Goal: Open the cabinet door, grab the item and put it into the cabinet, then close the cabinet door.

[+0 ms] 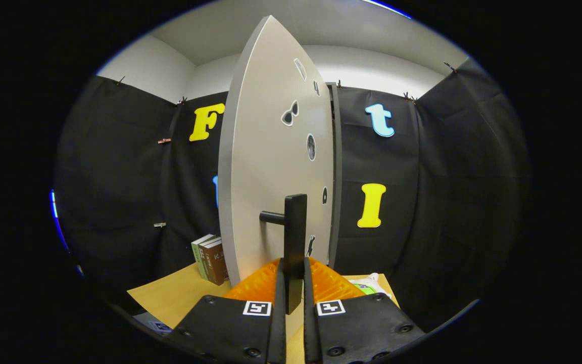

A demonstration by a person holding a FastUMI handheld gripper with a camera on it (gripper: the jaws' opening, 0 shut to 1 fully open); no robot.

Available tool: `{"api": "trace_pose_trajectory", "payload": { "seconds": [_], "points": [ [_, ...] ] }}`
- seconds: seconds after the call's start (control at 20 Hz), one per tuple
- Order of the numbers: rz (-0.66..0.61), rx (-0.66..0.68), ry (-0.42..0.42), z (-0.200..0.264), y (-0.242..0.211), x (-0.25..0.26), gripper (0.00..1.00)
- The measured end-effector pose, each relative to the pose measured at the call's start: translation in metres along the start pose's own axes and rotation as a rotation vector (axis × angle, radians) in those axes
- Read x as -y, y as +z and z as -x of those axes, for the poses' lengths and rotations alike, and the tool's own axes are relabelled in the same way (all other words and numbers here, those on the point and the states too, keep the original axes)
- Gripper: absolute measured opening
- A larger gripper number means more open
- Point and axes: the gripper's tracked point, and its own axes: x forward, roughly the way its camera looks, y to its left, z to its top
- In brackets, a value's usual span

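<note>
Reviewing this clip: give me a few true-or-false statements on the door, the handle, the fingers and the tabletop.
1. The gripper has its fingers closed on the black door handle. True.
2. The cabinet door is shut flush. False: it stands swung out, seen nearly edge-on.
3. Books stand on the wooden table left of the door. True.
4. The door's face is plain. False: several small stickers dot it.
</note>
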Motion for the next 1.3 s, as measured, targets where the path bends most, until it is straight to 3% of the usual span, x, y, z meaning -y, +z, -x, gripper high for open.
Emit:
{"api": "trace_pose_trajectory", "payload": {
  "seconds": [0.4, 0.5, 0.8, 1.0, 1.15, 1.3],
  "points": [
    [0.001, 0.010, -0.088, 0.009, 0.000, 0.038, 0.18],
    [0.010, 0.014, -0.116, 0.015, 0.000, 0.055, 0.13],
    [0.000, 0.018, -0.092, 0.040, 0.002, 0.053, 0.12],
    [-0.035, 0.085, 0.001, 0.078, 0.023, -0.003, 0.12],
    [0.003, 0.059, -0.013, 0.077, 0.008, -0.022, 0.12],
    [-0.047, 0.011, -0.033, 0.061, -0.010, -0.053, 0.12]
  ]
}}
